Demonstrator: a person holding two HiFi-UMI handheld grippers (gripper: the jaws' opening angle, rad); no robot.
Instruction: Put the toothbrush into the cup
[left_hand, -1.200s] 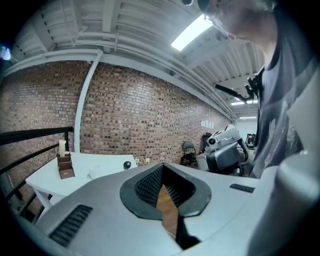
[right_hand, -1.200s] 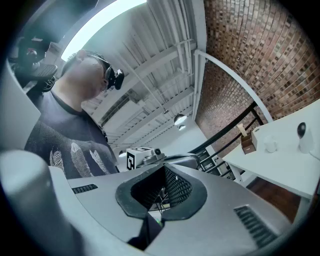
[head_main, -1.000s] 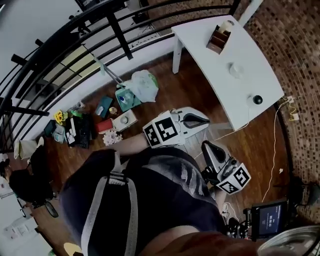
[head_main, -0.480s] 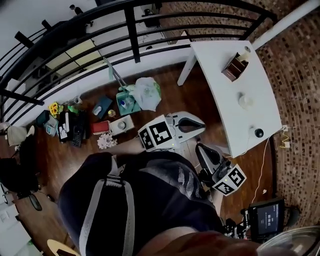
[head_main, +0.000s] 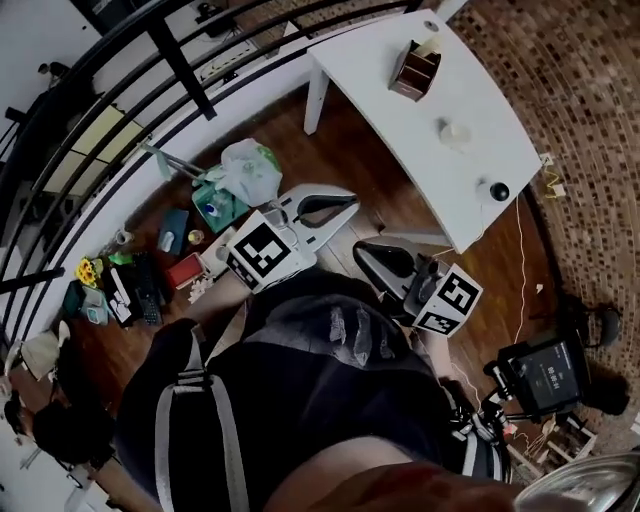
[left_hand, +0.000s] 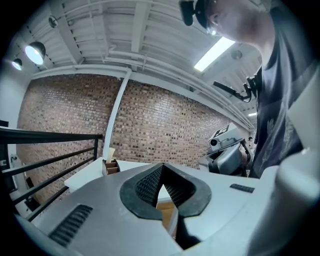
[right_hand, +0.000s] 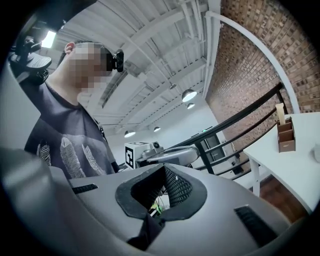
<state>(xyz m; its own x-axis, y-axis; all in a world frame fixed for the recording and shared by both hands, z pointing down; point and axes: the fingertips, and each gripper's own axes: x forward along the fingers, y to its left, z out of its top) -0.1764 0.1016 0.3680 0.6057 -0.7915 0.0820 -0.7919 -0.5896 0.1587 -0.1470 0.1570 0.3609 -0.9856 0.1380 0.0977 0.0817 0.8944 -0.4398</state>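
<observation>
Left claw (head_main: 345, 203) shut and empty, short of the bench (head_main: 380, 110); right claw (head_main: 365, 252) also shut, empty, nearer the bench's edge. At the bench's far end a pale stick — probably the toothbrush (head_main: 430, 45) — stands upright in a brown holder (head_main: 413, 75), ahead of both claws.

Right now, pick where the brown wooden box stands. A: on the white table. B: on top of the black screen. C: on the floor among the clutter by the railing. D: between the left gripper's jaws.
A: the head view shows the brown wooden box standing on the white table, apart from the things lying on the floor.
</observation>
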